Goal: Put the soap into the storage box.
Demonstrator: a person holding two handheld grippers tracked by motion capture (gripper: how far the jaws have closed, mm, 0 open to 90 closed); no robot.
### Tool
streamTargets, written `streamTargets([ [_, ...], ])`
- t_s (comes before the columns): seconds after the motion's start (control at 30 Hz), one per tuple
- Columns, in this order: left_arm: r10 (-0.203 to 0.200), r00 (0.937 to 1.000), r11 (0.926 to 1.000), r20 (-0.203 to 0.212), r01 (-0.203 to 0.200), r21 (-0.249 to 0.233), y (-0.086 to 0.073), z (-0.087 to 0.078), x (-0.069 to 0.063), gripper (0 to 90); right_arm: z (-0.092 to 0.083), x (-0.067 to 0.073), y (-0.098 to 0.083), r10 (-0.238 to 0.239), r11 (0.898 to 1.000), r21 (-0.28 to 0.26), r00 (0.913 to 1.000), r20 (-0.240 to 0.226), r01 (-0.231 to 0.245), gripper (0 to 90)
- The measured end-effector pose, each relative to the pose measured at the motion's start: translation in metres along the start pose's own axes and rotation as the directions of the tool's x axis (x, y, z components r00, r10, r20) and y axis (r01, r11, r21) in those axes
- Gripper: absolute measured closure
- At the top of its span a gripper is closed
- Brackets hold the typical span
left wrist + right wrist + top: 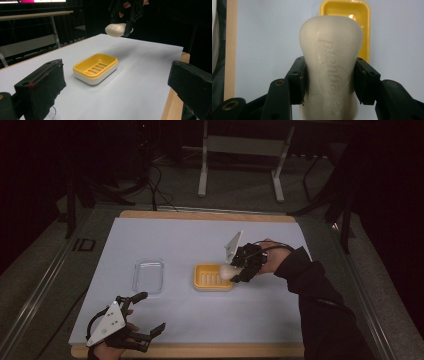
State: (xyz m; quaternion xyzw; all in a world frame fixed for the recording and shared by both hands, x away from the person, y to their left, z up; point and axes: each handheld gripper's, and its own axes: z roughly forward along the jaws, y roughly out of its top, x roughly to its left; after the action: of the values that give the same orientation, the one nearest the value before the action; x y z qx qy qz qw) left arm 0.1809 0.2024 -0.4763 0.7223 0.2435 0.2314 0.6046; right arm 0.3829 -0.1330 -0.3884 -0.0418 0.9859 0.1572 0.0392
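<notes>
At the near left corner of the bench the left gripper [134,319] rests with its jaws spread wide and nothing between them, seemingly parked clear of the work. Toward the middle, nearer the left edge, lies a clear lid [148,276], probably set aside so the yellow soap dish [213,277] just right of it stays open. Above the dish's right end the right gripper [238,268] pinches a pale soap bar [331,67] by its sides, held clear above the dish, likely ready to lower in.
</notes>
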Motion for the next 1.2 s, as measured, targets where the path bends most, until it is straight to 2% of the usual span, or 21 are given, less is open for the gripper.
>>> streamTargets([
  [0.17, 0.004, 1.0, 1.0, 0.001, -0.004, 0.006, 0.0, 0.001, 0.0, 1.1, 0.0, -0.003, 0.006, -0.009, 0.999, -0.041, 1.0, -0.003, 0.009, 49.8],
  [0.37, 0.005, 1.0, 1.0, 0.001, -0.005, 0.006, 0.0, 0.001, 0.0, 1.2, 0.002, -0.007, 0.013, -0.008, 0.998, -0.06, 1.0, -0.005, 0.008, 49.8],
  [0.47, 0.006, 1.0, 1.0, 0.004, -0.006, 0.007, 0.0, 0.001, 0.0, 1.2, 0.002, -0.009, 0.019, -0.027, 0.998, -0.065, 0.9996, -0.004, 0.027, 49.8],
  [0.73, 0.004, 1.0, 1.0, 0.004, -0.004, 0.002, 0.0, 0.0, -0.001, 1.2, 0.009, -0.015, 0.028, -0.043, 0.995, -0.087, 0.9991, -0.003, 0.042, 49.8],
  [0.8, 0.004, 1.0, 1.0, 0.004, -0.004, 0.005, 0.0, 0.0, 0.0, 1.1, 0.015, -0.018, 0.031, -0.042, 0.993, -0.113, 0.9991, -0.01, 0.041, 49.8],
  [1.0, 0.008, 0.9999, 0.9999, 0.007, -0.008, 0.006, 0.0, 0.0, -0.001, 1.1, 0.032, -0.026, 0.032, -0.034, 0.992, -0.119, 0.9994, 0.007, 0.035, 49.8],
  [1.2, 0.006, 1.0, 1.0, 0.007, -0.006, 0.007, 0.0, 0.0, -0.001, 1.2, 0.05, -0.029, 0.029, -0.056, 0.989, -0.135, 0.9984, -0.011, 0.054, 49.8],
])
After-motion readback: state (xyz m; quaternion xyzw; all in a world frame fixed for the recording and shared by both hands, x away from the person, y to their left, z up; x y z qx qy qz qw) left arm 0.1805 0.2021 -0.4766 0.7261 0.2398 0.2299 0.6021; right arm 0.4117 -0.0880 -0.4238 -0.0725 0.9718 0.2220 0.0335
